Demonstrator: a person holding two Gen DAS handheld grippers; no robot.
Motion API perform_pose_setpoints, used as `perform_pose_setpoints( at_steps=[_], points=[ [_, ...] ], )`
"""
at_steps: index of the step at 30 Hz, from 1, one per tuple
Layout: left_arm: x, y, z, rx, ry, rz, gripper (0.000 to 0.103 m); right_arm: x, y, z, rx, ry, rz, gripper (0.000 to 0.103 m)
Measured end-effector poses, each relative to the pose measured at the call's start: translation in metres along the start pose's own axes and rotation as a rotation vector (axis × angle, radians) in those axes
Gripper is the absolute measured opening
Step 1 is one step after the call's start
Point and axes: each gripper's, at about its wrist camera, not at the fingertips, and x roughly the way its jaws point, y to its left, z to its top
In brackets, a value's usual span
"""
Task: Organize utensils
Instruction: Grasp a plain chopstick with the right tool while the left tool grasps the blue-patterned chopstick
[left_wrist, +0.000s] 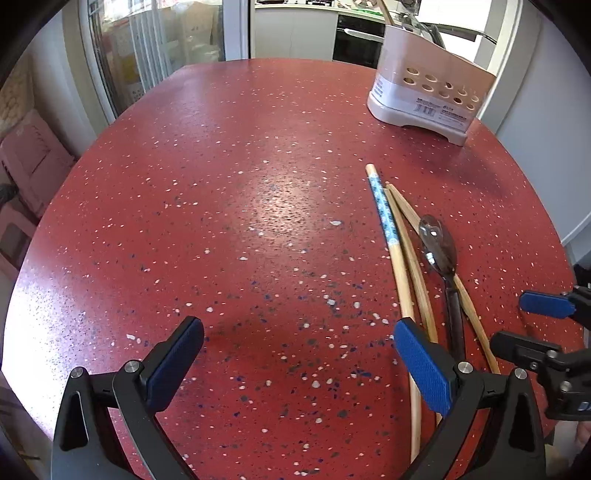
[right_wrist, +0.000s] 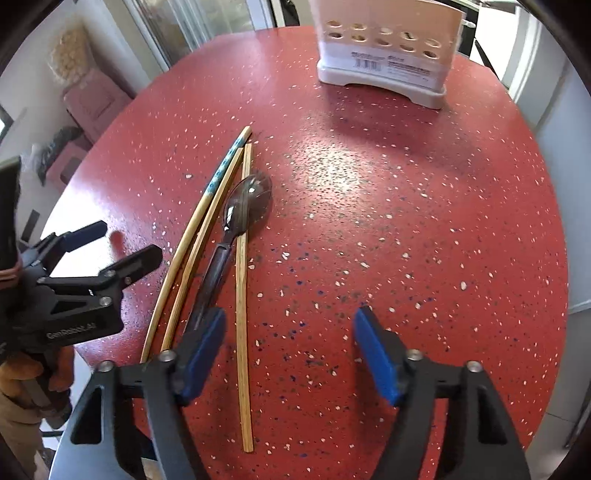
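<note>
Nearest to us, our right tongs (right_wrist: 290, 354) stand with their blue pads apart and nothing between them, low over the red speckled table (right_wrist: 424, 206). One plain chopstick (right_wrist: 242, 295) runs up just beside the left pad. Our left tongs (left_wrist: 299, 363) are likewise spread wide over bare tabletop, empty, with the utensils off to their right.

Those utensils lie loose in a small bunch: a chopstick with a blue patterned end (right_wrist: 221, 173), another plain one (right_wrist: 201, 254) tight against it, and a dark spoon (right_wrist: 236, 218) whose handle crosses the sticks. They touch one another but not the white holder (right_wrist: 384, 55), which stands well apart at the far edge of the table.

We judge the sorting barely begun here. Some handles already rise from the holder in the left view, but three chopsticks and the spoon are left to carry over.
</note>
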Motion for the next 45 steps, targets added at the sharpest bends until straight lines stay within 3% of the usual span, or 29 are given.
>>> perform_pose_setpoints(
  at_steps=[2, 6, 9, 11, 22, 30, 39, 45],
  points=[
    [-0.004, 0.006, -0.002, -0.010, 0.000, -0.002, 0.103, 0.004, 0.005, 0.005, -0.017, 0.006, -0.014, 0.060],
    [-0.016, 0.011, -0.007, -0.008, -0.006, 0.002, 0.103, 0.010, 0.021, 0.014, -0.079, 0.010, -0.078, 0.051],
    [-0.019, 0.014, -0.007, -0.006, -0.003, -0.005, 0.103, 0.013, 0.029, 0.019, -0.104, 0.001, -0.118, 0.034],
    [-0.018, 0.012, -0.006, -0.002, 0.001, -0.018, 0.103, 0.012, 0.027, 0.021, -0.083, -0.003, -0.117, 0.008],
    [-0.005, -0.007, 0.004, 0.030, 0.036, -0.040, 0.103, 0.000, -0.011, 0.012, 0.087, -0.024, -0.051, 0.007],
    [0.003, -0.020, 0.014, 0.085, 0.056, 0.012, 0.103, 0.002, -0.014, 0.014, 0.092, -0.015, -0.022, 0.007],
    [0.012, -0.027, 0.033, 0.116, 0.086, 0.003, 0.103, 0.014, -0.010, 0.042, 0.016, 0.053, -0.064, 0.018],
    [0.013, -0.034, 0.042, 0.170, 0.117, -0.019, 0.103, 0.021, -0.007, 0.058, -0.010, 0.115, -0.081, 0.016]
  ],
)
